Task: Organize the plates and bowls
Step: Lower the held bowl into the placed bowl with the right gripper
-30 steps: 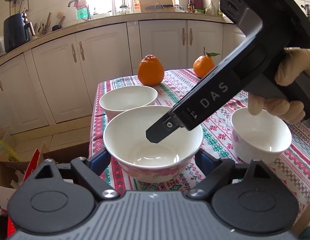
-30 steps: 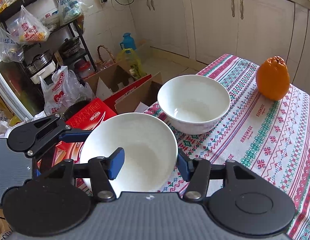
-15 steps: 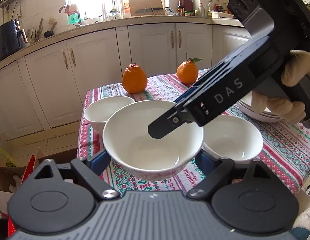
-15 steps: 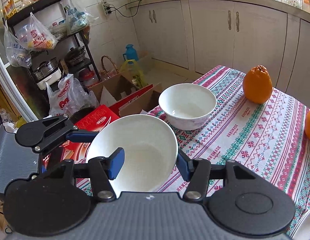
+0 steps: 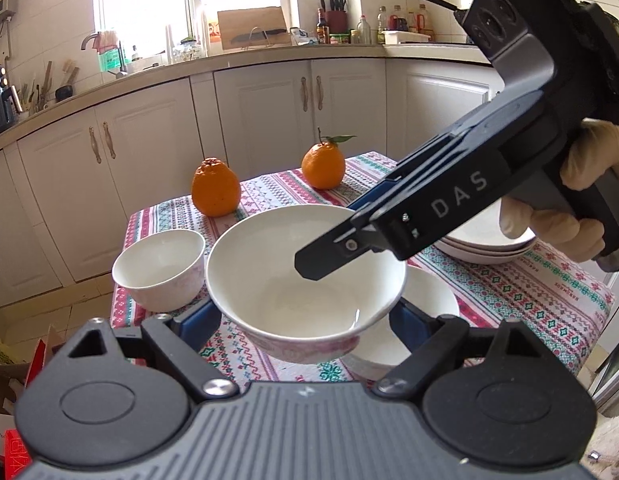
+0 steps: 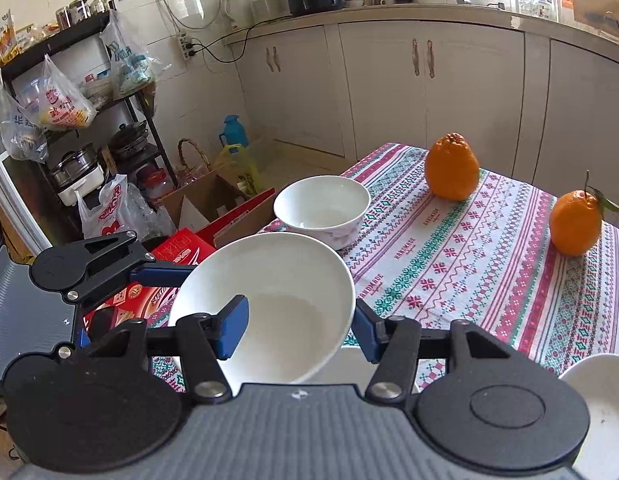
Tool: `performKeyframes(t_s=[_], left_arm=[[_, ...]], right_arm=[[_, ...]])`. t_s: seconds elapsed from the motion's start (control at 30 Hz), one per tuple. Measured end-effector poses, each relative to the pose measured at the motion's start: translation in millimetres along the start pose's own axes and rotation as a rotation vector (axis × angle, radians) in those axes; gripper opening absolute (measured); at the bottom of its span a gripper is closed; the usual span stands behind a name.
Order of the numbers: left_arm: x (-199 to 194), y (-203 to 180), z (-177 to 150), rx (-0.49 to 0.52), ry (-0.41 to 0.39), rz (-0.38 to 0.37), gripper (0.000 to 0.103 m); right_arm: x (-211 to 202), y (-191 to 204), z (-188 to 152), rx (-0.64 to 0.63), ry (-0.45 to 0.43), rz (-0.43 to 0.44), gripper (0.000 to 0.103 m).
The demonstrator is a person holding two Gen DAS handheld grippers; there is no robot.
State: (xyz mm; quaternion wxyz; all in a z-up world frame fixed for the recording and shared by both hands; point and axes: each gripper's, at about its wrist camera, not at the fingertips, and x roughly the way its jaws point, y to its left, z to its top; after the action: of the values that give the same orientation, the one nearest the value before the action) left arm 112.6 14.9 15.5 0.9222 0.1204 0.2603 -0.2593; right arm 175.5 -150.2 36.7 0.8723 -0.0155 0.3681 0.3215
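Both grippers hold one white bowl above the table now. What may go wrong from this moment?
1. The large bowl is held off the table, partly beyond its edge, by the left gripper across its sides and the right gripper over its rim. If the hands pull differently, it might slip and fall.
2. Another bowl sits directly below; lowering carelessly may knock them together.
3. The small bowl stands close on the left and could be bumped.
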Motion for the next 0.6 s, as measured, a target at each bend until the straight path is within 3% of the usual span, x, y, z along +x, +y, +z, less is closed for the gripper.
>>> performKeyframes(t_s=[0.6], left_arm=[[25.0, -33.1, -0.8, 0.009, 0.056, -0.078, 0.09]], right_arm=[[-20.4, -29.2, -37.0, 0.08, 0.001, -0.046, 0.063]])
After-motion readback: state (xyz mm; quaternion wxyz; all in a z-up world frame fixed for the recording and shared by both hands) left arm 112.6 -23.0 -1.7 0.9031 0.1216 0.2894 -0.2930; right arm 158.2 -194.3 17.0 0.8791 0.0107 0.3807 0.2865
